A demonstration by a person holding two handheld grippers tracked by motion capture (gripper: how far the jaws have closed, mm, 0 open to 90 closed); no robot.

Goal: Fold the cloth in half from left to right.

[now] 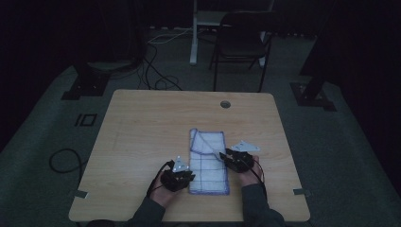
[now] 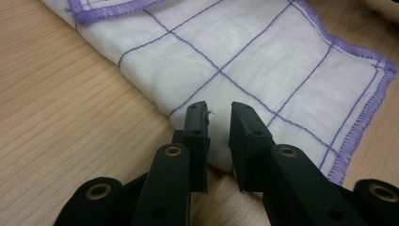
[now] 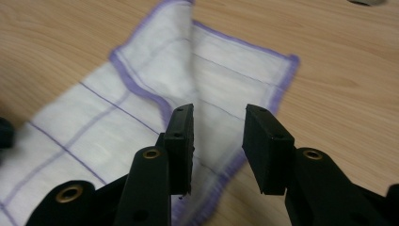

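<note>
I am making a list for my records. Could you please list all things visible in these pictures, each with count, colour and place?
cloth: one, white with purple grid lines and purple stitched edge, folded long, on the table between both tongs
table: one, light wood, centre of the high view
cable hole: one, grey, far side of the tabletop
folding chair: one, dark, behind the table
cables: several, black and white, on the grey floor
left tongs: one, black, jaws apart over the cloth's edge
right tongs: one, black, jaws apart over the cloth's edge
hands: two, at the near edge
</note>
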